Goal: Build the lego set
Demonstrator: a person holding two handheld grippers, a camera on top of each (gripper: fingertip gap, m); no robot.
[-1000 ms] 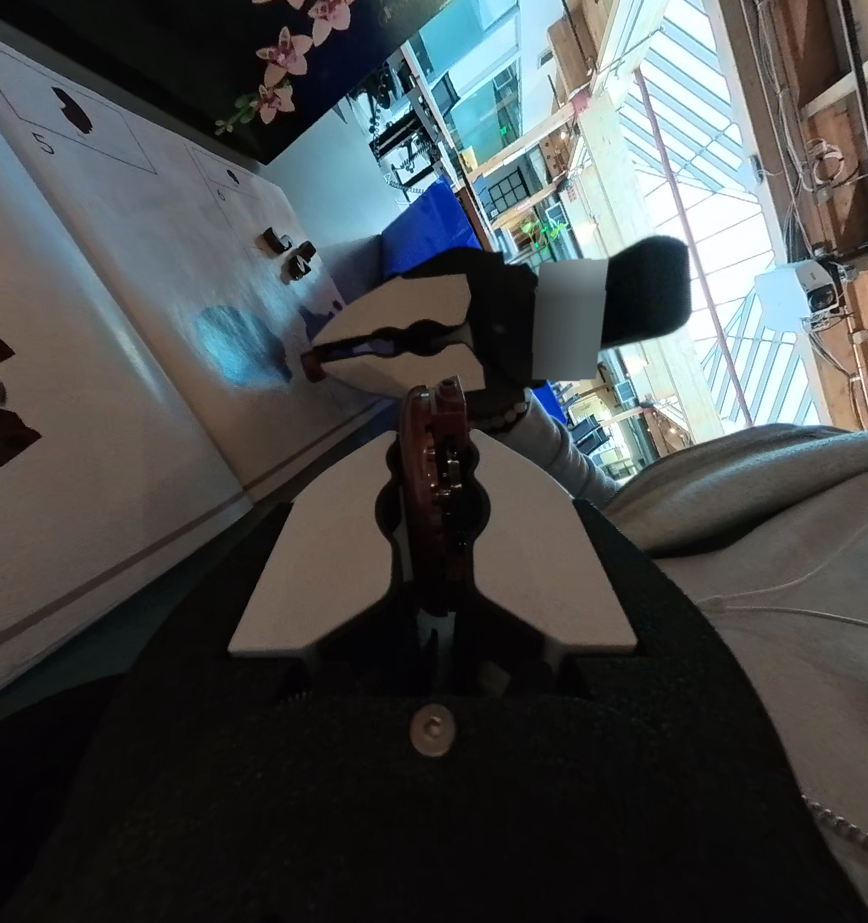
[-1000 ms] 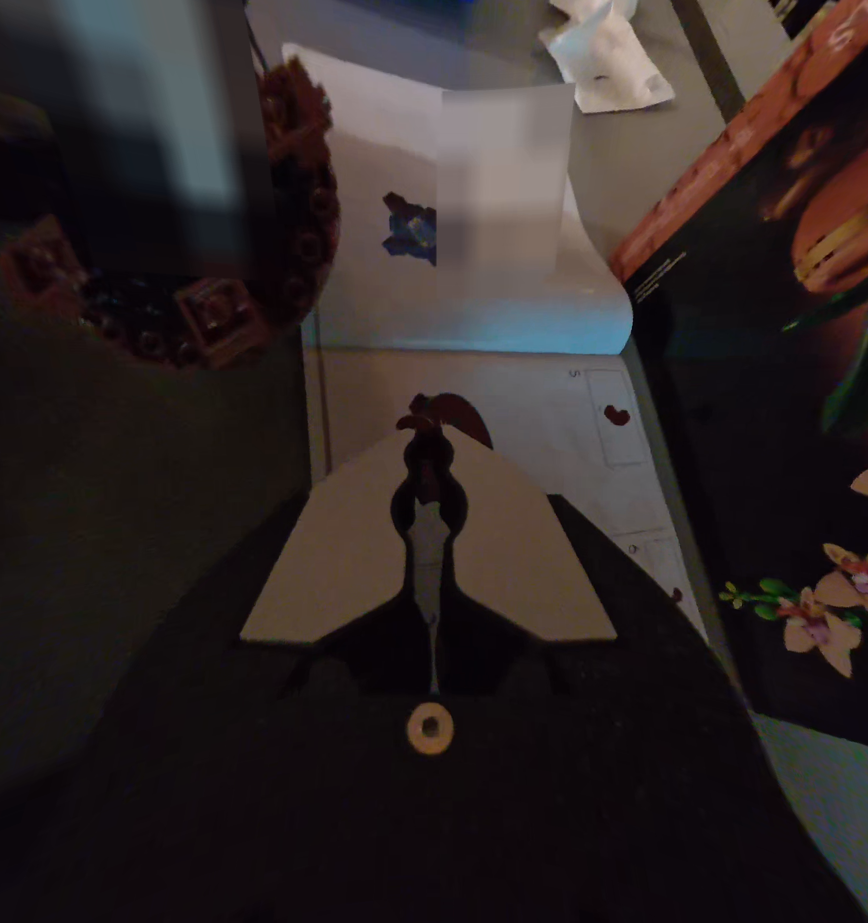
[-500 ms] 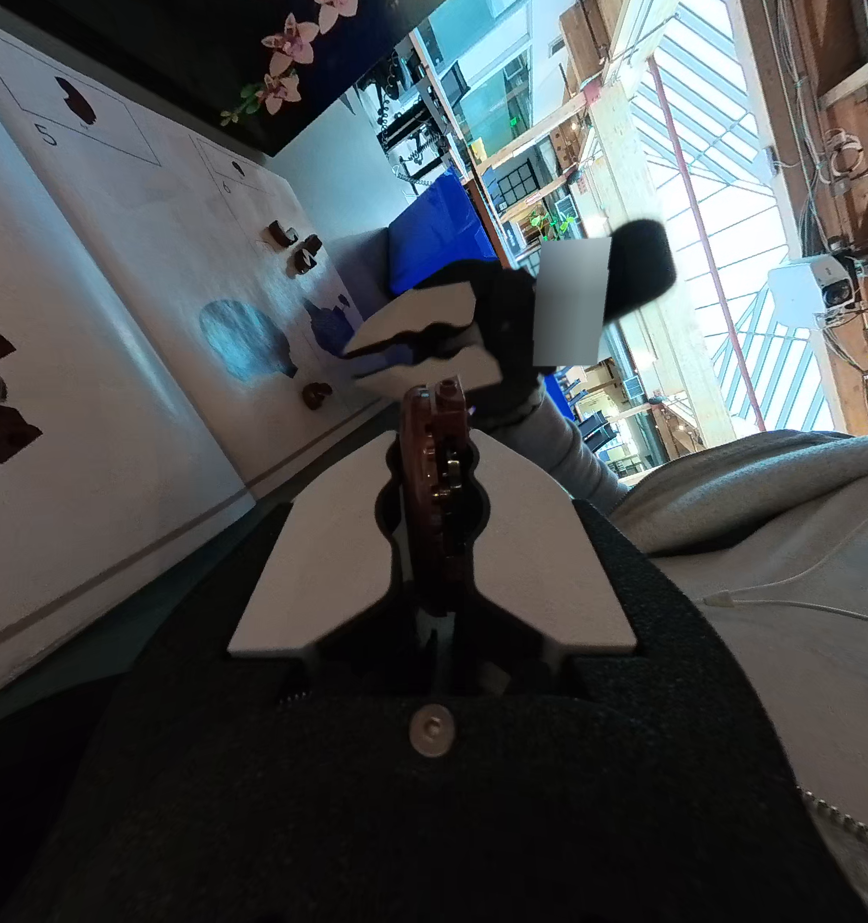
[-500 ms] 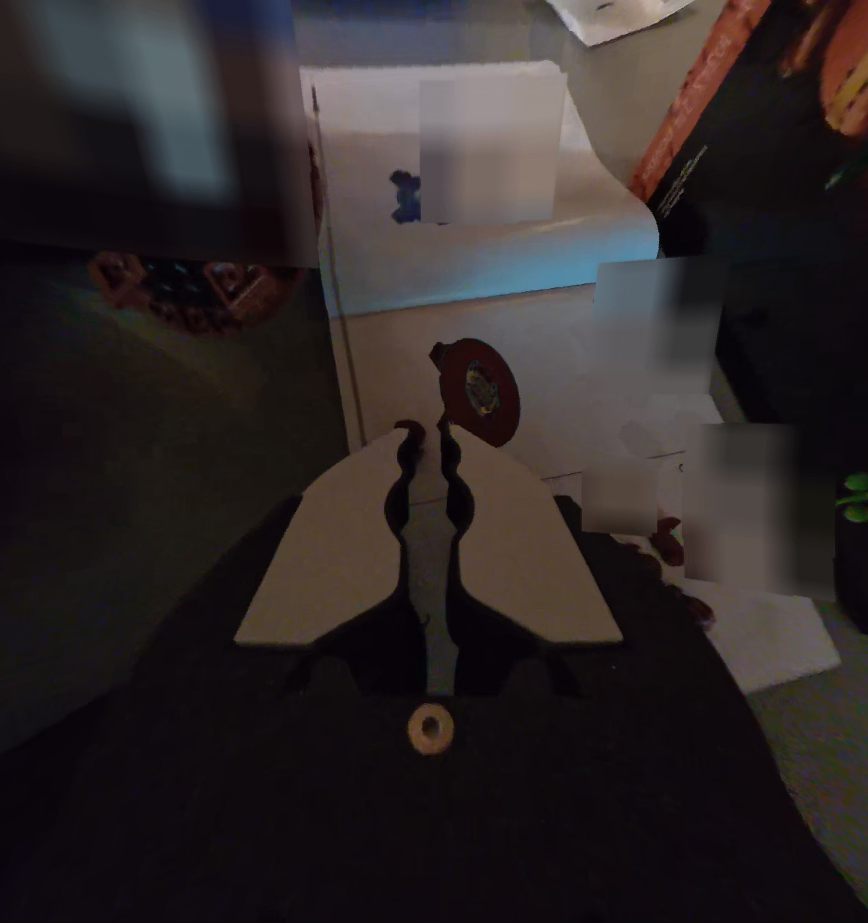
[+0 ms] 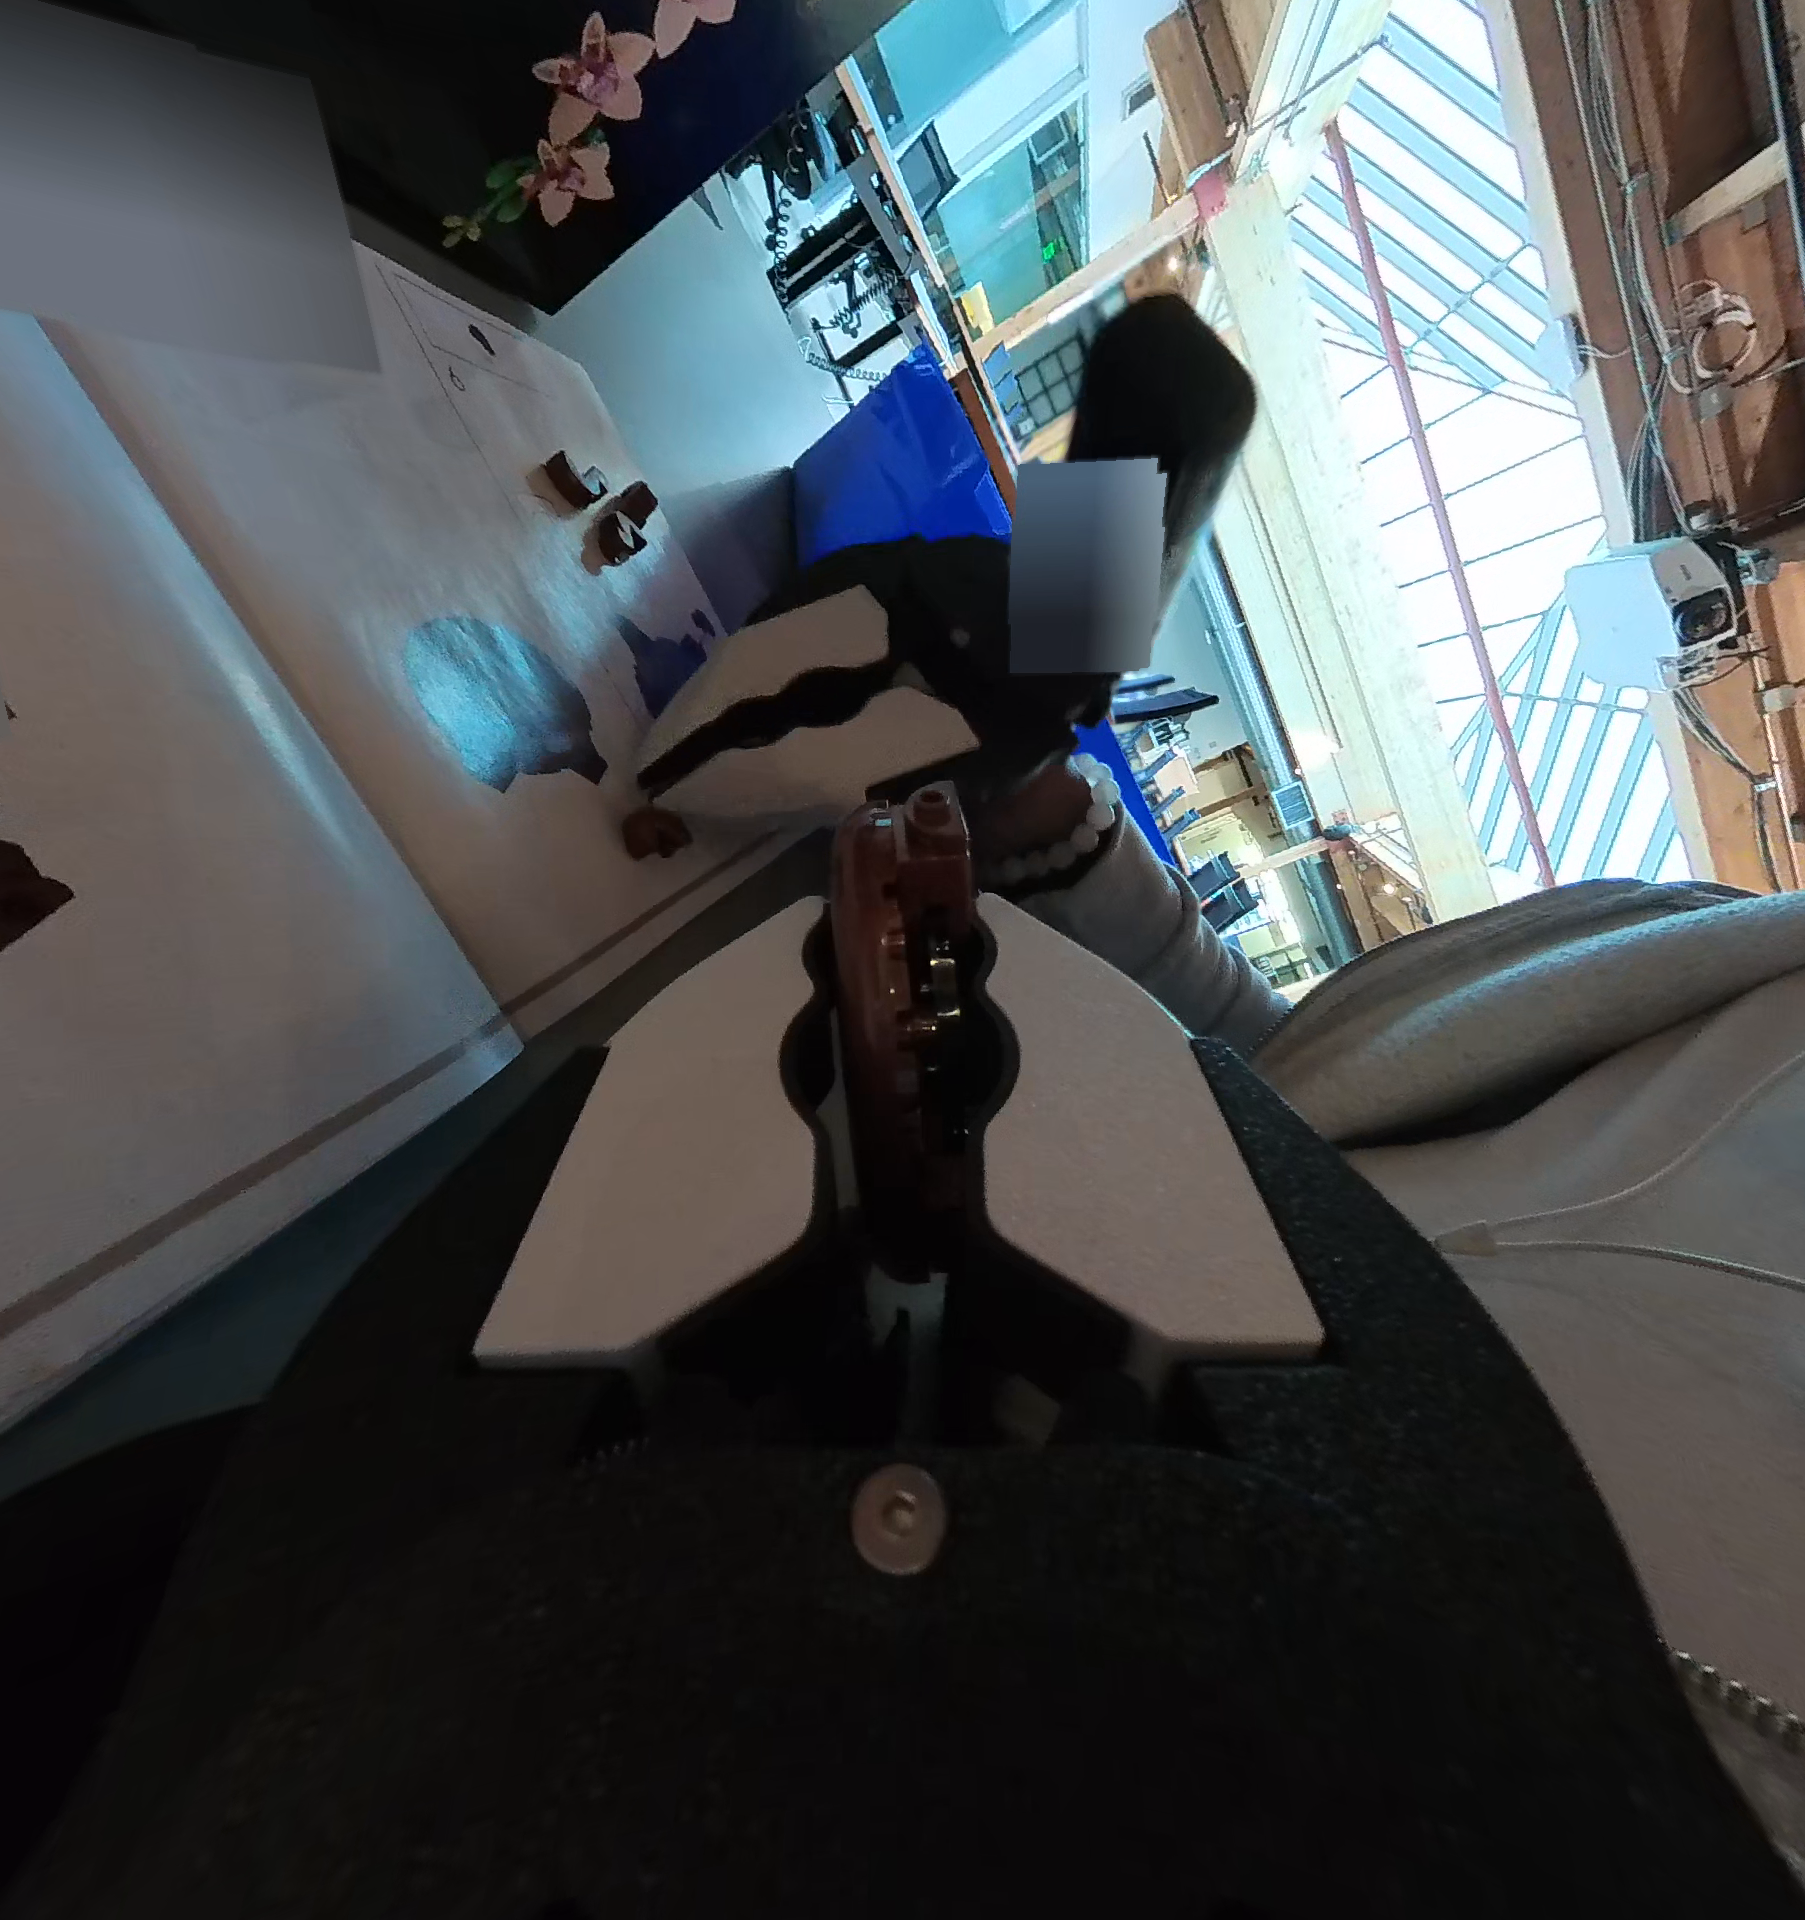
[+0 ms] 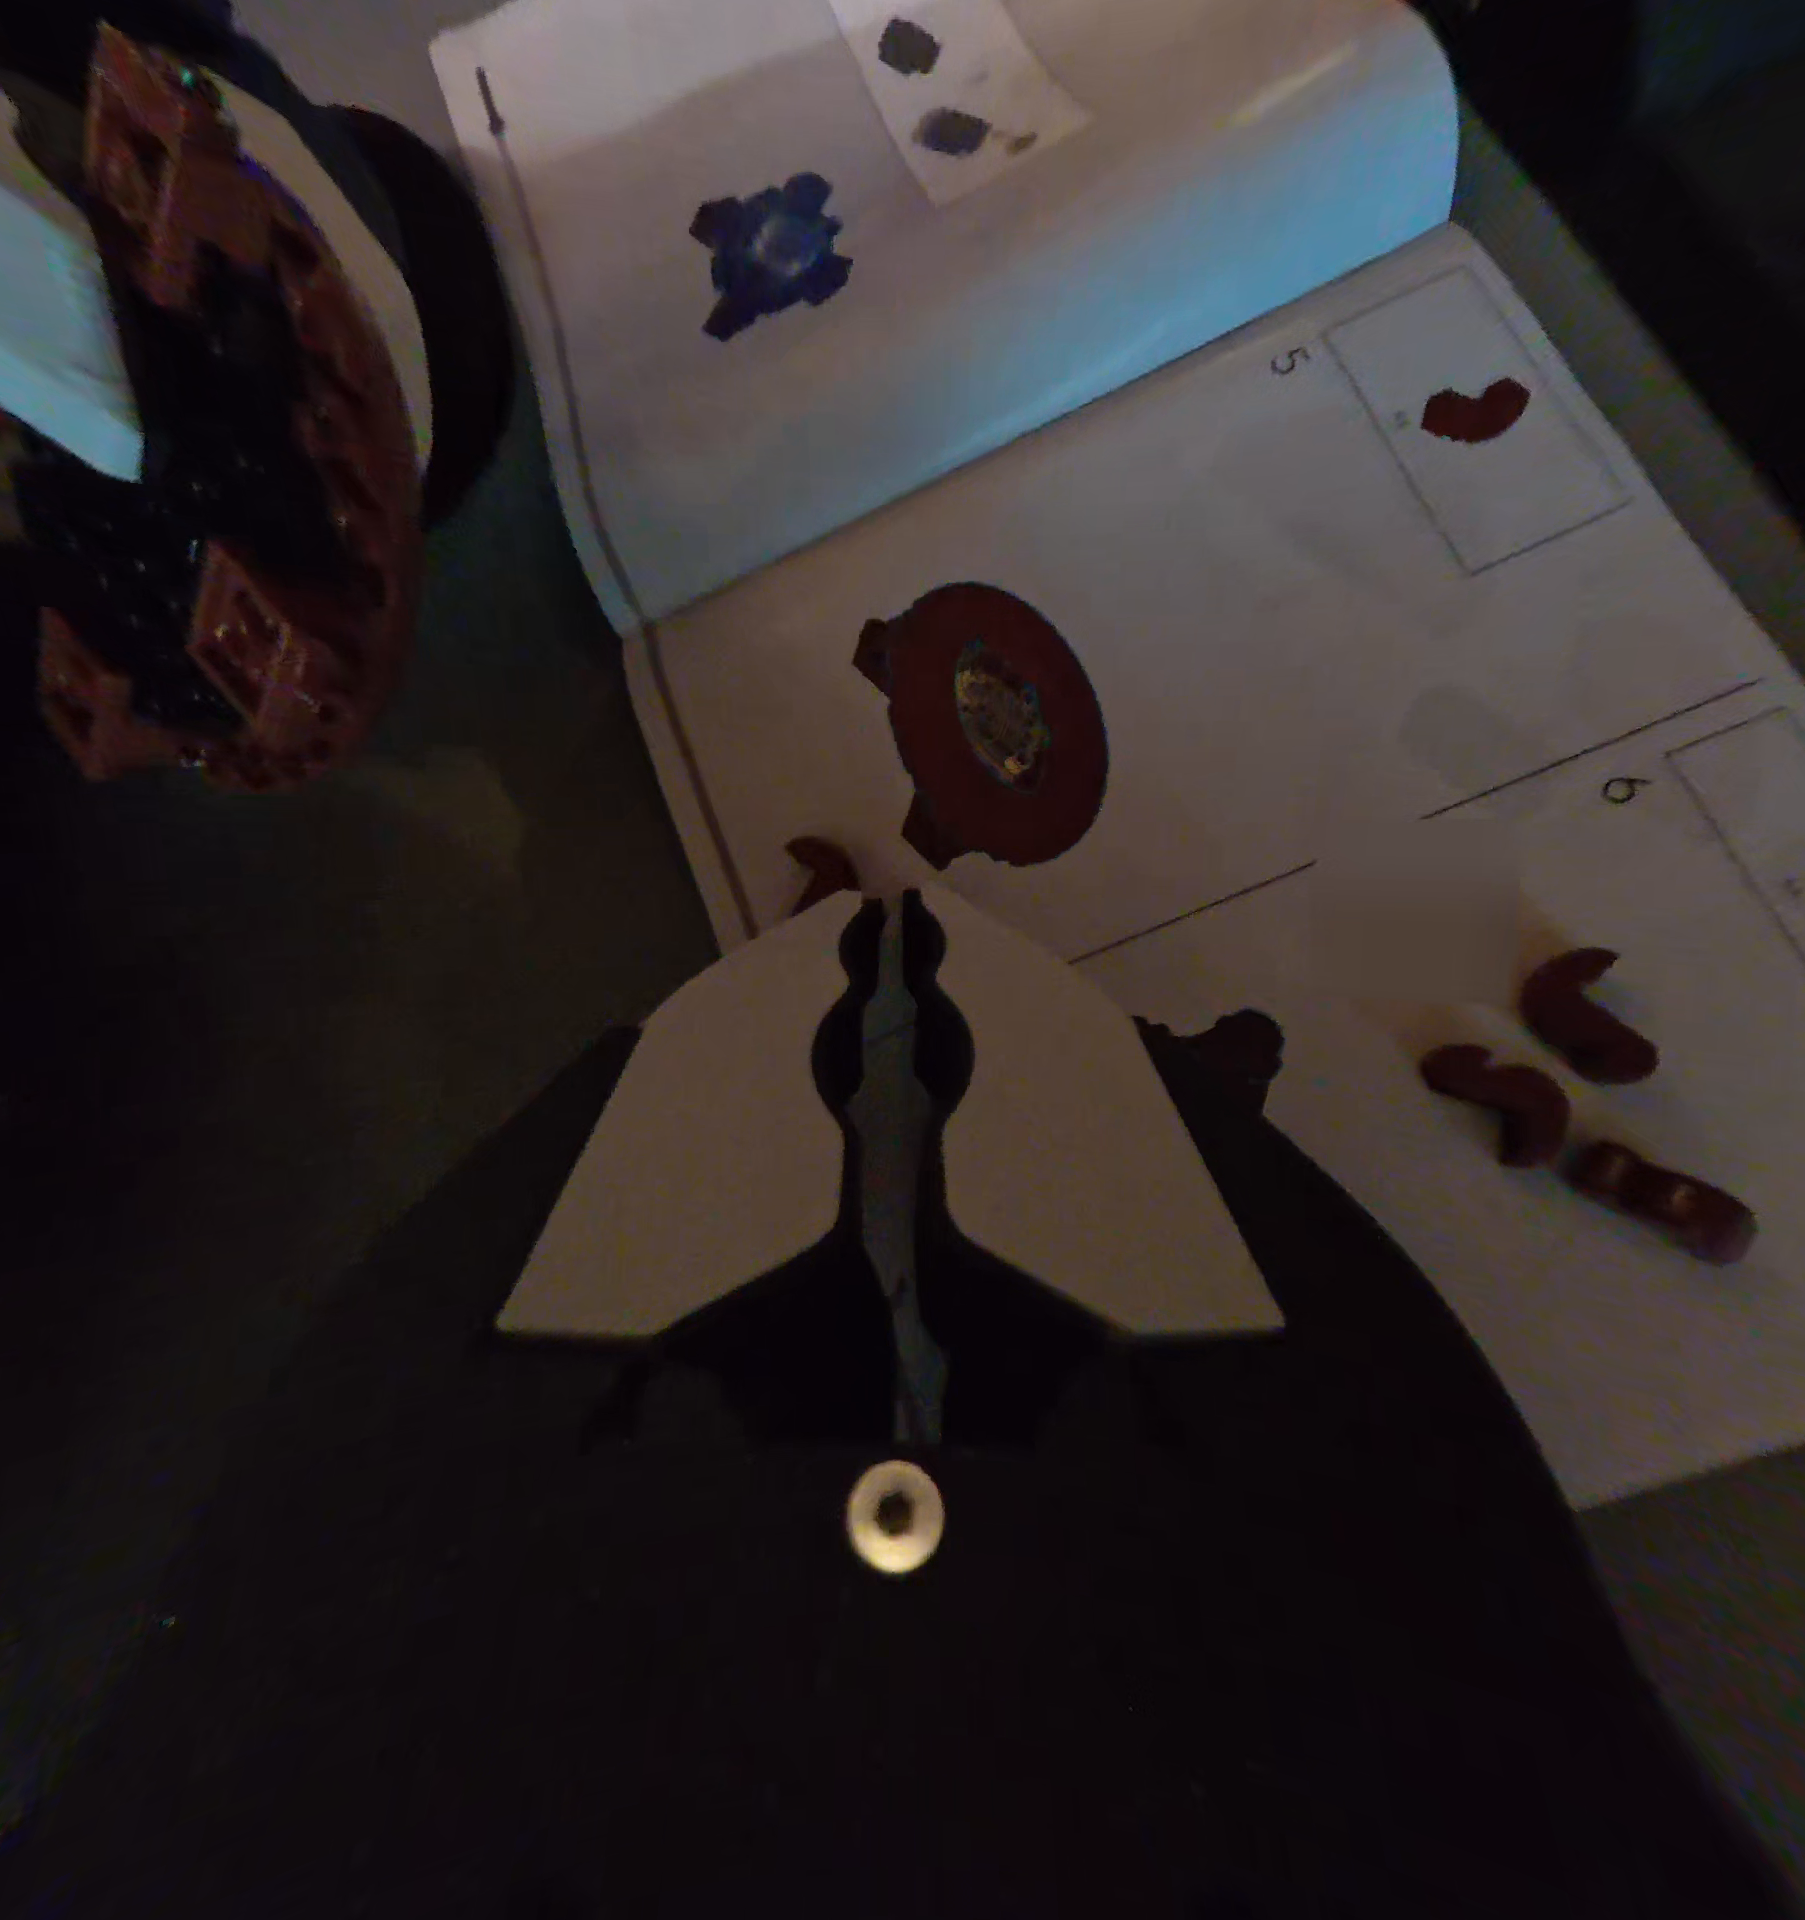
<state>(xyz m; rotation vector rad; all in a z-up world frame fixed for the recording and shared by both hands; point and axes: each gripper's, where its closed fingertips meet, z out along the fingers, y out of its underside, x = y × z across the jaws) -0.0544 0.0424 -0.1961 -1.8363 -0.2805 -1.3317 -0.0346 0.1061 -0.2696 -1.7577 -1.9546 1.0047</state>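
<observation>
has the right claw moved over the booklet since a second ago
Yes. In the left wrist view the right claw has swung up toward the blue printed patch; a loose brown piece now lies below its tips.

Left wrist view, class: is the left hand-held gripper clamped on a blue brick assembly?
No: the left hand-held gripper grips a reddish-brown brick assembly, seen edge-on between its white fingers.

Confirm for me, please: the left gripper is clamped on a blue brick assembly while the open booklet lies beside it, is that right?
Not quite: the assembly in the left gripper is reddish-brown, not blue, as the left wrist view shows. The rest holds: its fingers clamp it and the open booklet lies beside it.
</observation>
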